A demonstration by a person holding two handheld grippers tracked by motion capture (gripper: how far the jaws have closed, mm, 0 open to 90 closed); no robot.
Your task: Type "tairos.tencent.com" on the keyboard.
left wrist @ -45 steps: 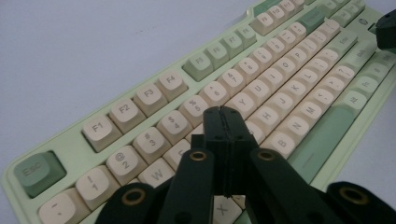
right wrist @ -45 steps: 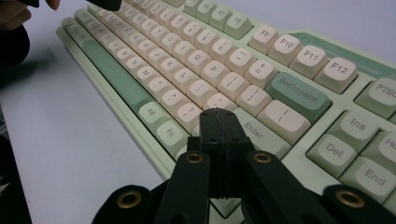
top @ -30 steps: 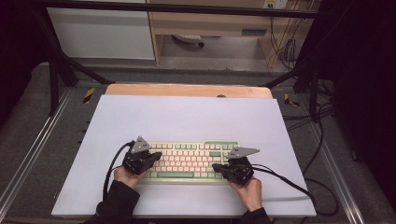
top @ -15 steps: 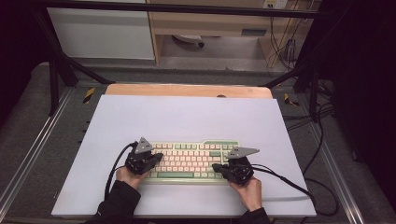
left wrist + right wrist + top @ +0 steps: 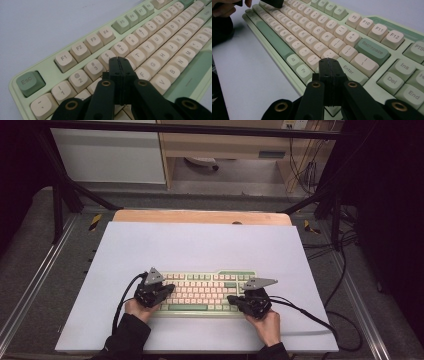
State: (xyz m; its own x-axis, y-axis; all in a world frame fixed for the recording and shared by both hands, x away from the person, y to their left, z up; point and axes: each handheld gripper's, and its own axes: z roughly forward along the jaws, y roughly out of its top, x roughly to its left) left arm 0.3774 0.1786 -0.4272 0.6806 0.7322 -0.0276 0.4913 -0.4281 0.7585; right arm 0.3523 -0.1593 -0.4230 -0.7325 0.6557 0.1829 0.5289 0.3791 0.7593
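Note:
A pale green keyboard (image 5: 202, 292) with cream and green keys lies on the white table top (image 5: 200, 245), near its front edge. My left gripper (image 5: 167, 290) hovers over the keyboard's left end, shut, with nothing between its jaws; in the left gripper view its tips (image 5: 119, 60) sit above the letter keys near R and the keyboard (image 5: 150, 50) runs off to the upper right. My right gripper (image 5: 232, 299) is over the keyboard's right end, also shut and empty; in the right gripper view its tips (image 5: 328, 61) point at the keyboard (image 5: 317, 37) by the Enter key.
A wooden board (image 5: 200, 216) borders the table's far edge. Black cables (image 5: 310, 315) trail from the right gripper across the table's right side. Metal rails (image 5: 35, 285) run along both sides. A cabinet (image 5: 110, 155) stands beyond.

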